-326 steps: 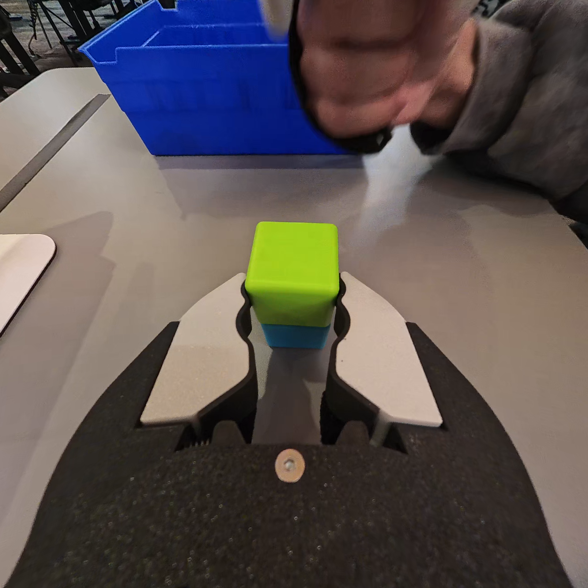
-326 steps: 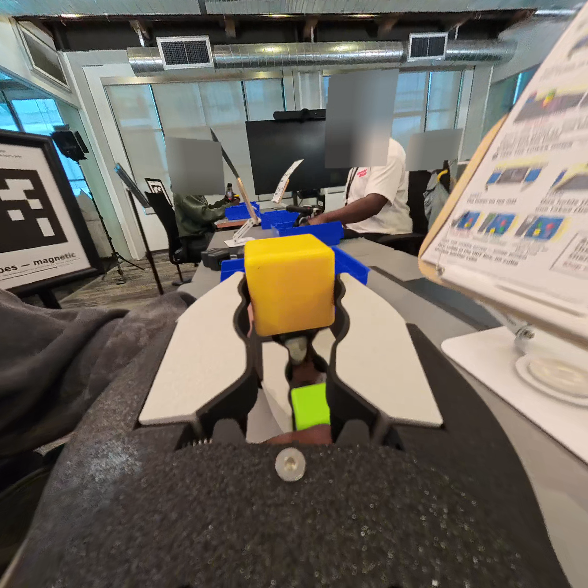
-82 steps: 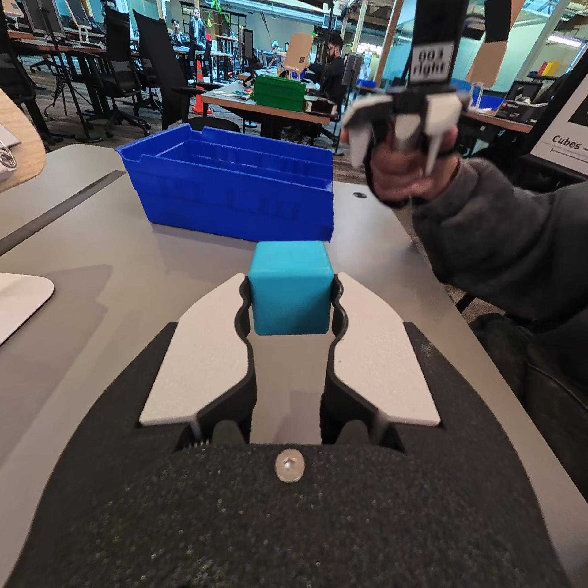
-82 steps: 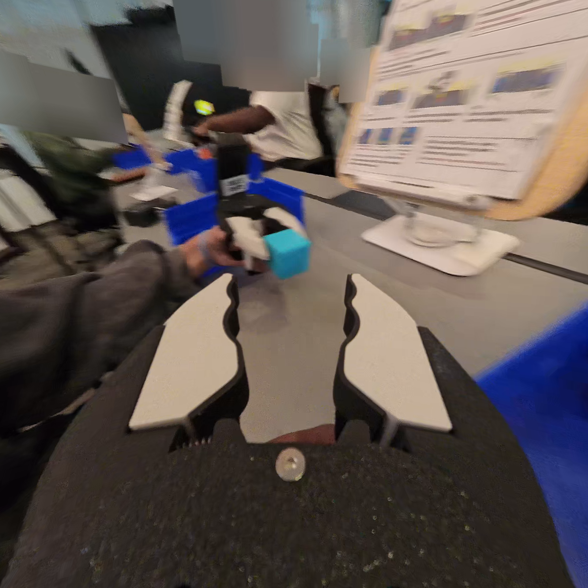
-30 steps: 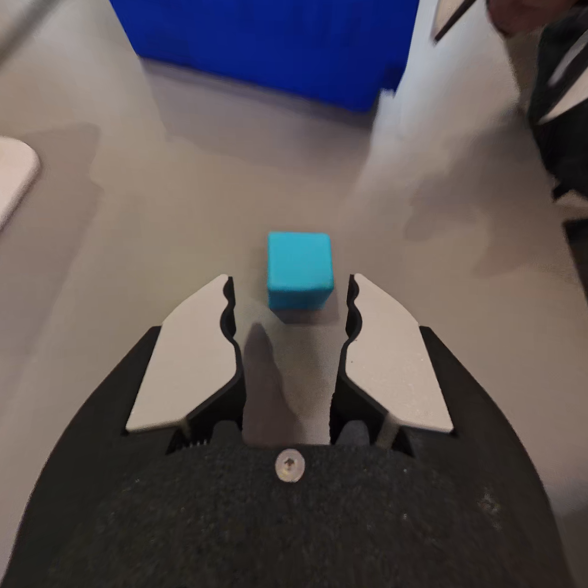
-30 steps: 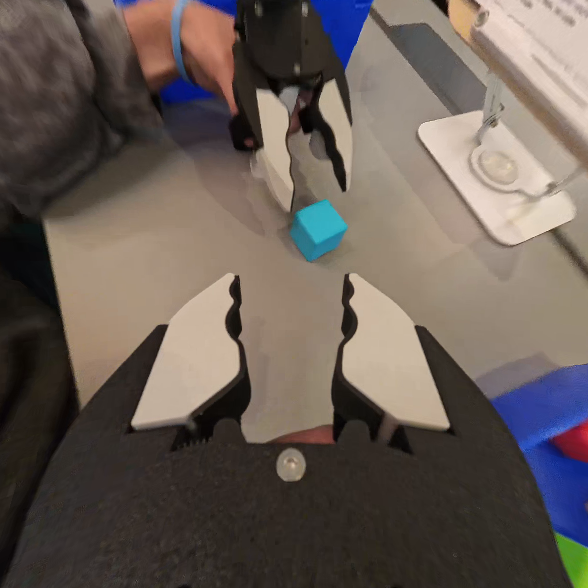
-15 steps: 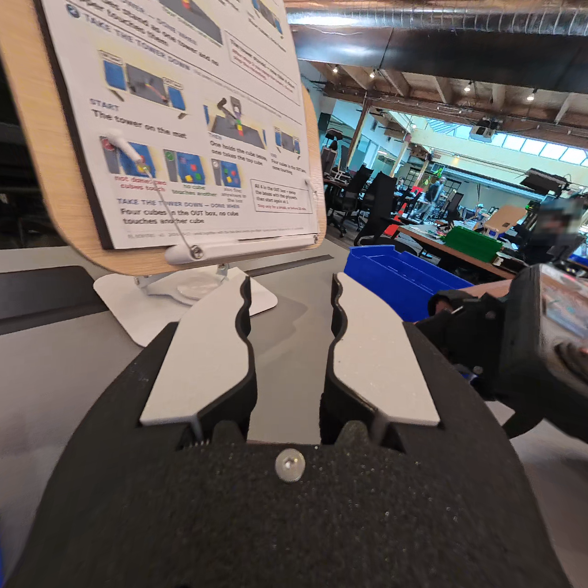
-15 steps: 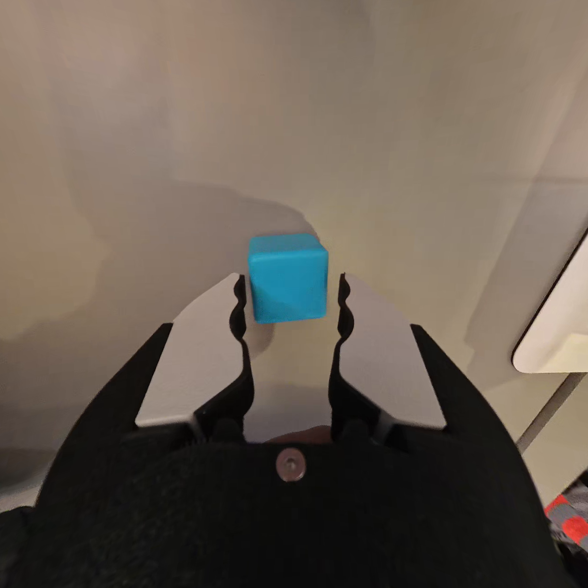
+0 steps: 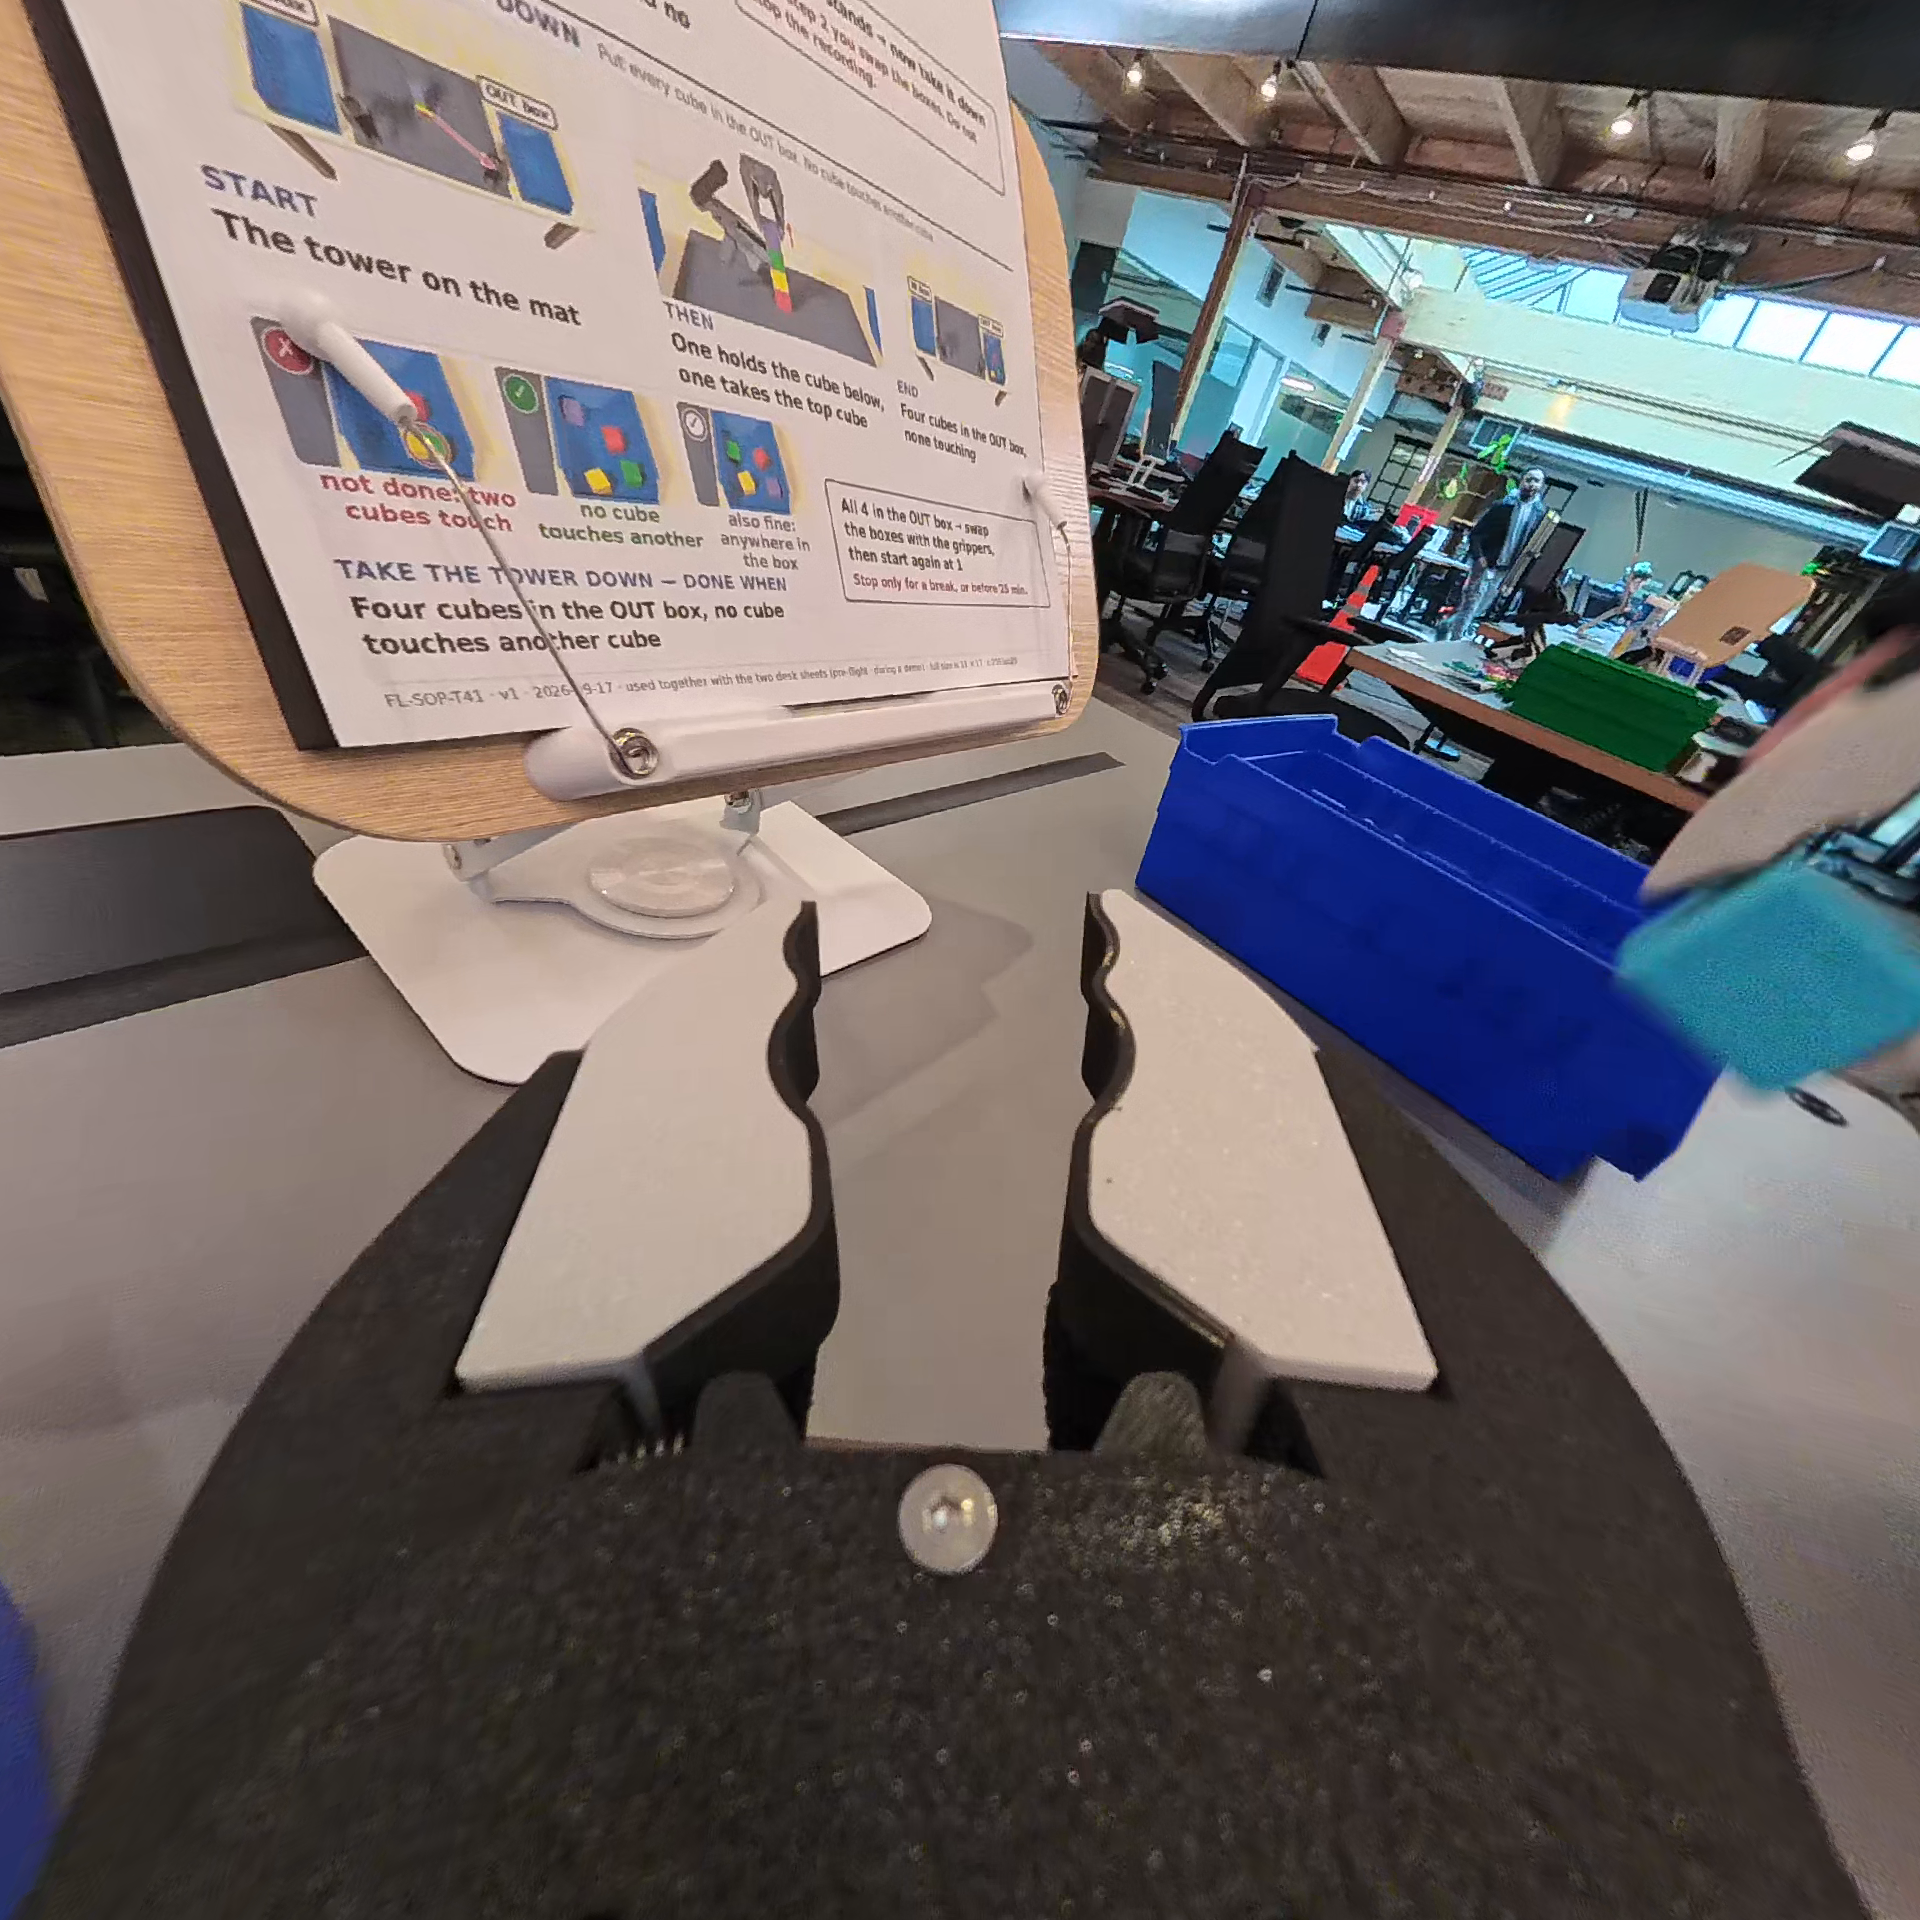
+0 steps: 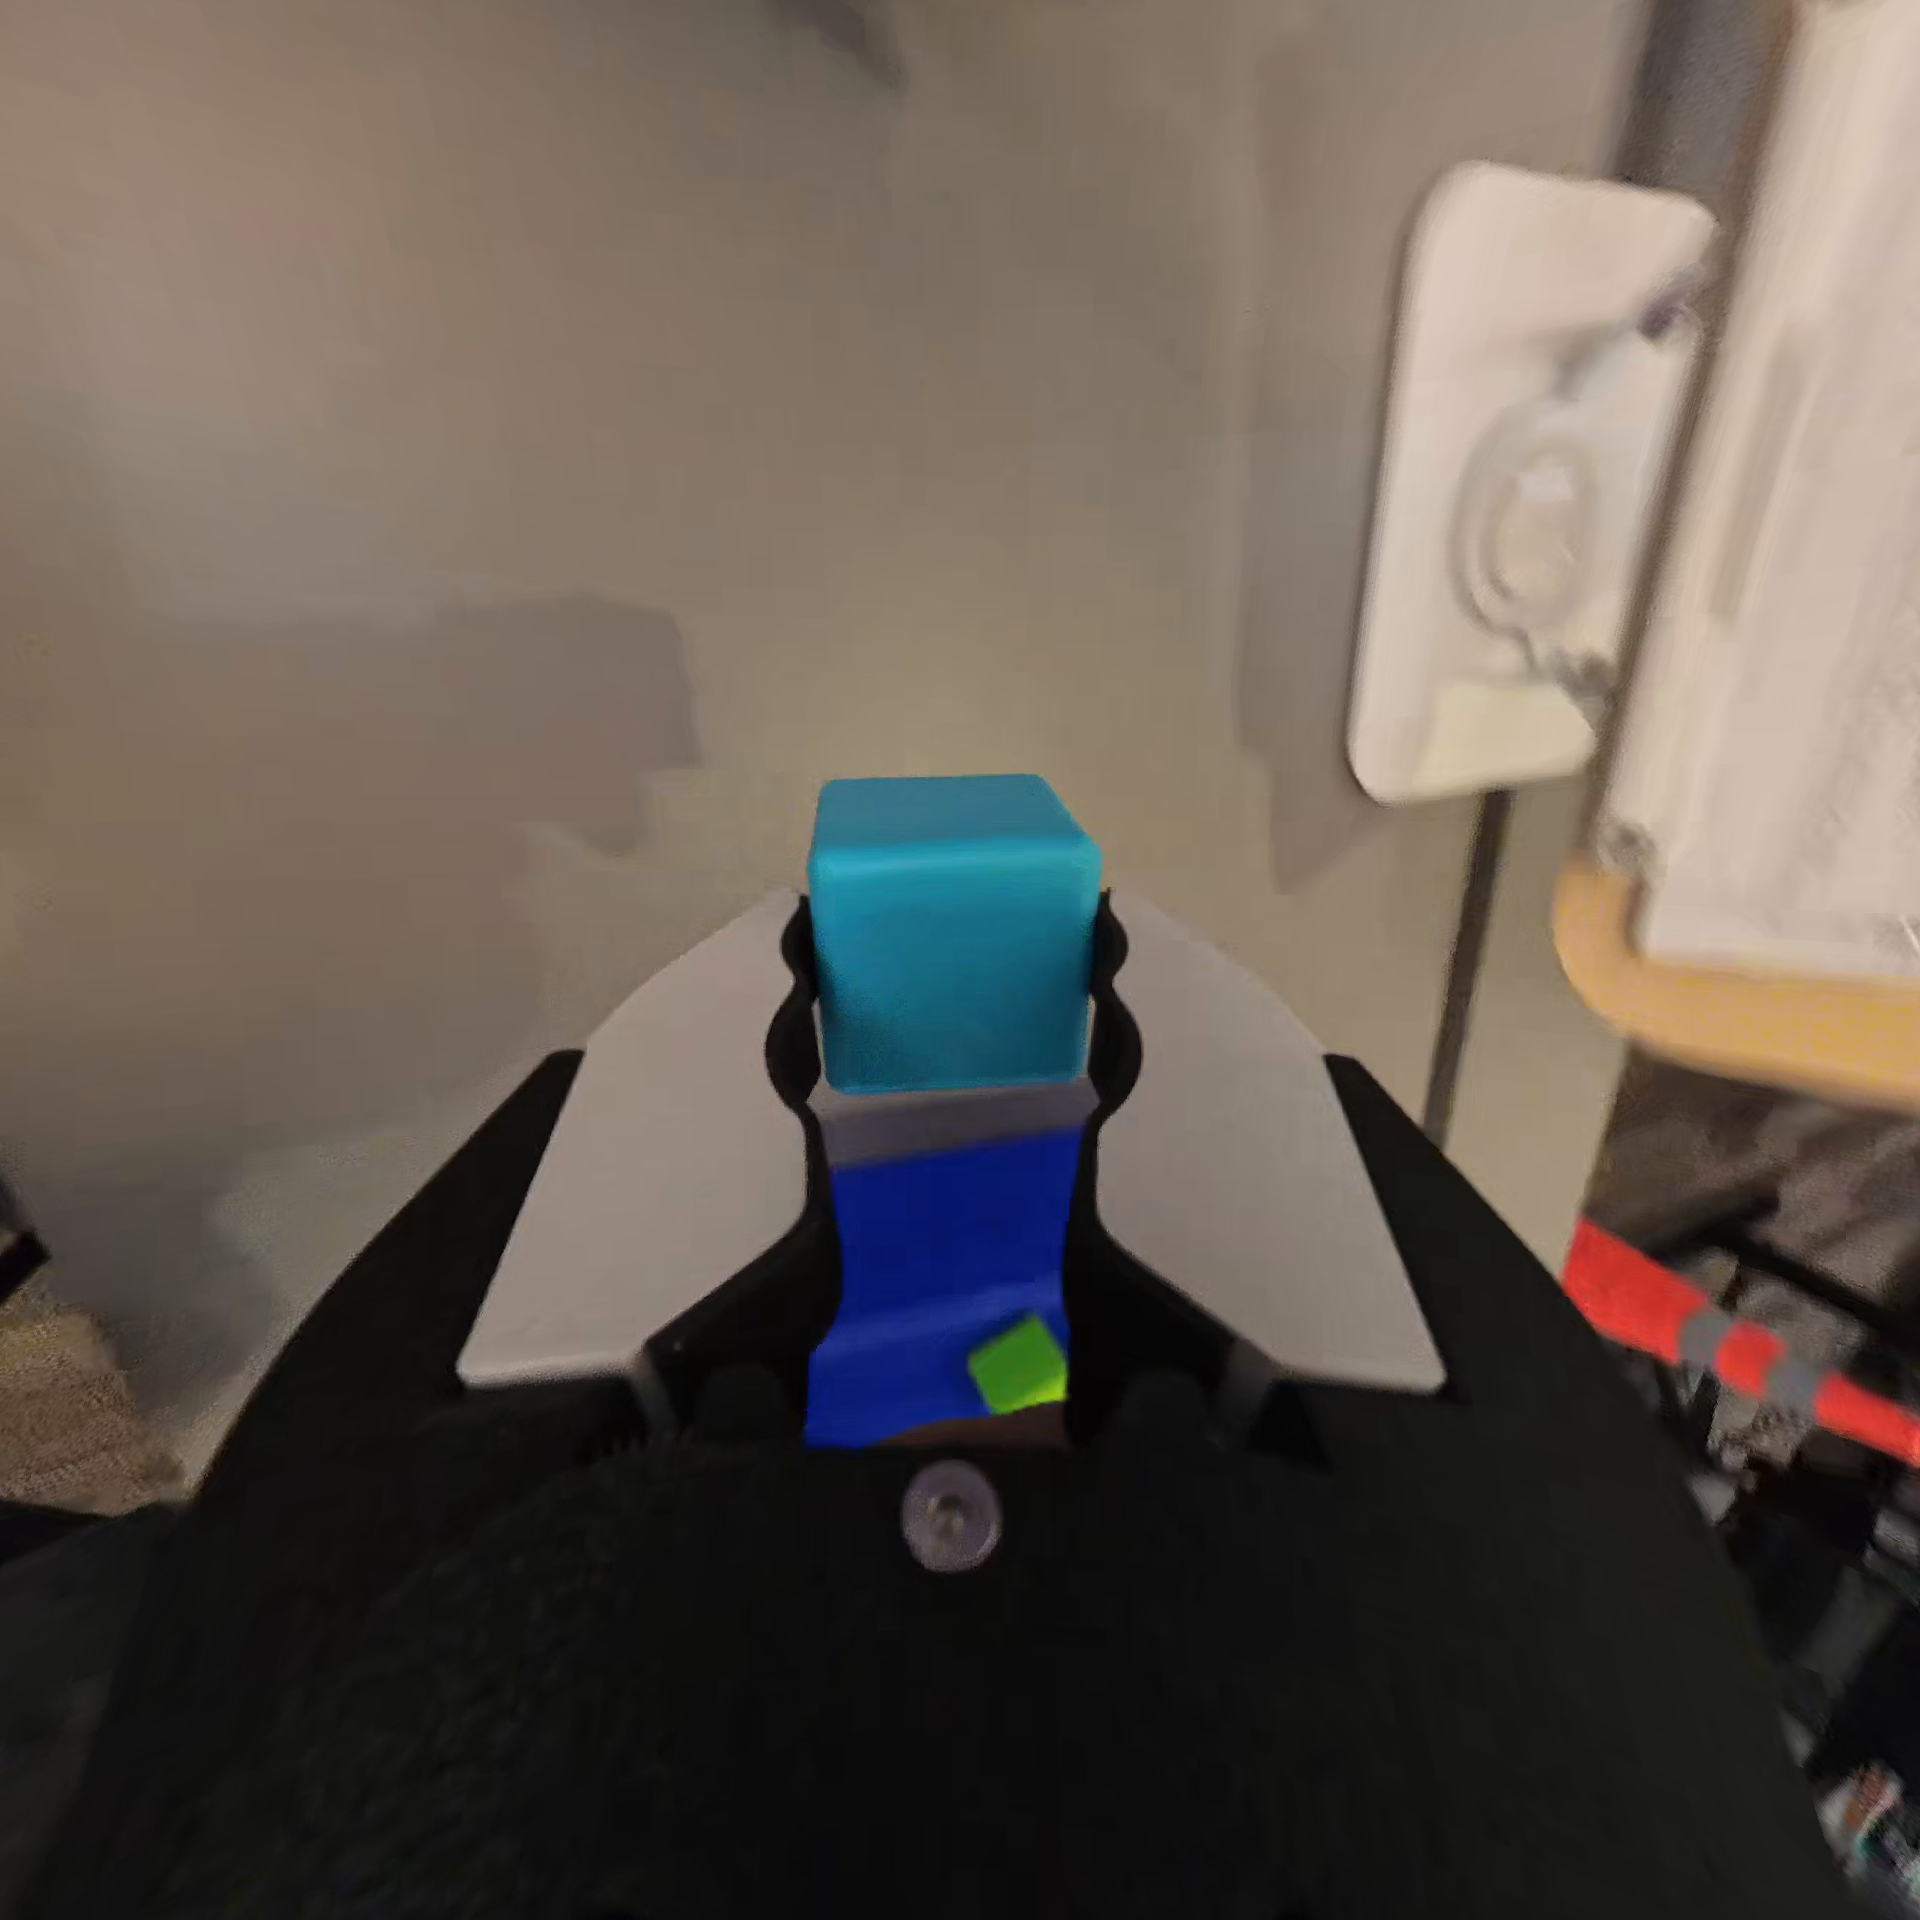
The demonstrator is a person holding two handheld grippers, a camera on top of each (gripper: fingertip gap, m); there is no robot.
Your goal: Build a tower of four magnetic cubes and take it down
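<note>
While the right hand-held gripper (image 10: 951, 977) holds the teal cube (image 10: 951, 935) above the grey worktop (image 10: 416, 416), the left hand-held gripper (image 9: 948, 997) stands narrowly parted, empty, near the blue bin (image 9: 1403, 914).

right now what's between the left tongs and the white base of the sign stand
Nothing: in the left wrist view only bare grey table lies between the empty, open left tongs and the stand's white base.
</note>
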